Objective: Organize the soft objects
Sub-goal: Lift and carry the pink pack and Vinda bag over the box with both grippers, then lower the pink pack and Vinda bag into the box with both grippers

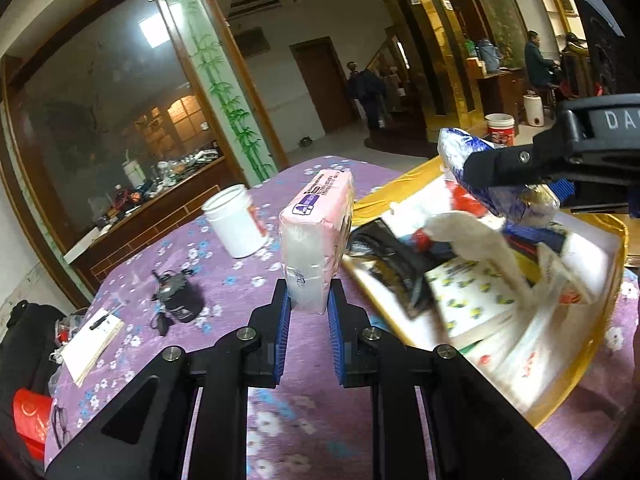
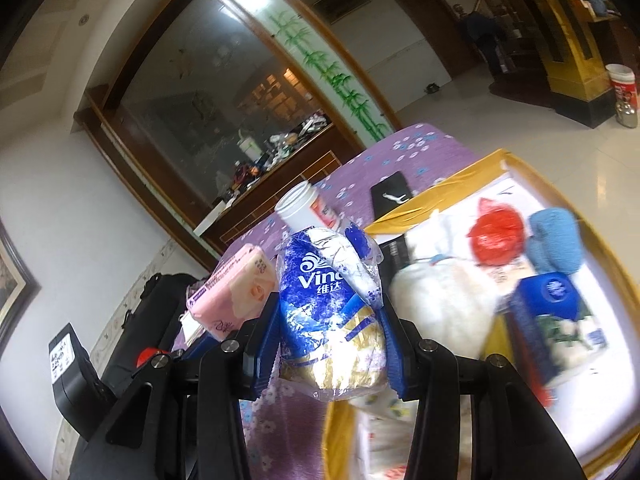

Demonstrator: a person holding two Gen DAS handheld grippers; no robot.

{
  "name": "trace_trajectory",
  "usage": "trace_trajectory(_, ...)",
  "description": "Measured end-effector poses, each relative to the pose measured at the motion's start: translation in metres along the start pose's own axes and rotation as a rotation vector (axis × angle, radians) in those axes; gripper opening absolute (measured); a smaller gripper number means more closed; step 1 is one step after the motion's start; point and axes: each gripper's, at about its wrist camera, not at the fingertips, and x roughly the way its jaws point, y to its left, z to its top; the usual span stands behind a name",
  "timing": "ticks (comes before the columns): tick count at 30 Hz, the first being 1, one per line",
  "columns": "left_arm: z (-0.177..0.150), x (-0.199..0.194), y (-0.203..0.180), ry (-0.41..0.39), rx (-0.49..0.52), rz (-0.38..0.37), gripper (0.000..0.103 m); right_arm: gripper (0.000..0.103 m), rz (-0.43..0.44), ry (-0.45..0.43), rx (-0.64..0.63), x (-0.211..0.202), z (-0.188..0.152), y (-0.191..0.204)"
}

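Observation:
My left gripper [image 1: 308,298] is shut on a pink tissue pack [image 1: 320,232] and holds it above the purple floral tablecloth [image 1: 224,280], just left of the yellow box [image 1: 600,320]. The pink pack also shows in the right wrist view [image 2: 232,292]. My right gripper [image 2: 332,320] is shut on a blue and white Vinda tissue pack [image 2: 328,304], held above the box's near left edge. That pack [image 1: 496,176] and the right gripper [image 1: 516,168] show at the right of the left wrist view. The box [image 2: 496,160] holds a white cloth [image 2: 436,292], a red bag [image 2: 496,236], a blue knit item [image 2: 556,240] and a blue tissue pack [image 2: 556,320].
A white plastic jar [image 1: 236,220] stands on the table behind the pink pack. A black pouch [image 1: 180,300] and a notepad with a pen [image 1: 92,340] lie at the left. A black wallet [image 2: 390,196] lies beyond the box. Bags sit by the table's left edge.

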Motion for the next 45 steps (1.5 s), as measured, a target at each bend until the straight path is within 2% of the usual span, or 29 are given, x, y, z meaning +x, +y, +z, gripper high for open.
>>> trace_trajectory(7,0.008,0.001,-0.033,0.022,0.026,-0.074,0.015,0.046,-0.031,-0.045,0.054,-0.024,0.008,-0.033)
trace_trajectory(13,0.013,-0.002,-0.06,0.025,0.053,-0.108,0.015,0.046,-0.052,-0.076,0.088,-0.043,0.01,-0.056)
trace_trajectory(22,0.025,0.008,-0.084,0.043,0.048,-0.147,0.015,0.046,-0.077,-0.071,0.106,-0.053,0.006,-0.076)
trace_trajectory(31,0.032,0.026,-0.085,0.08,-0.003,-0.168,0.015,0.046,-0.135,-0.025,0.092,-0.042,0.007,-0.081)
trace_trajectory(45,0.047,0.049,-0.081,0.138,-0.061,-0.193,0.016,0.046,-0.246,0.102,-0.013,0.01,0.032,-0.057)
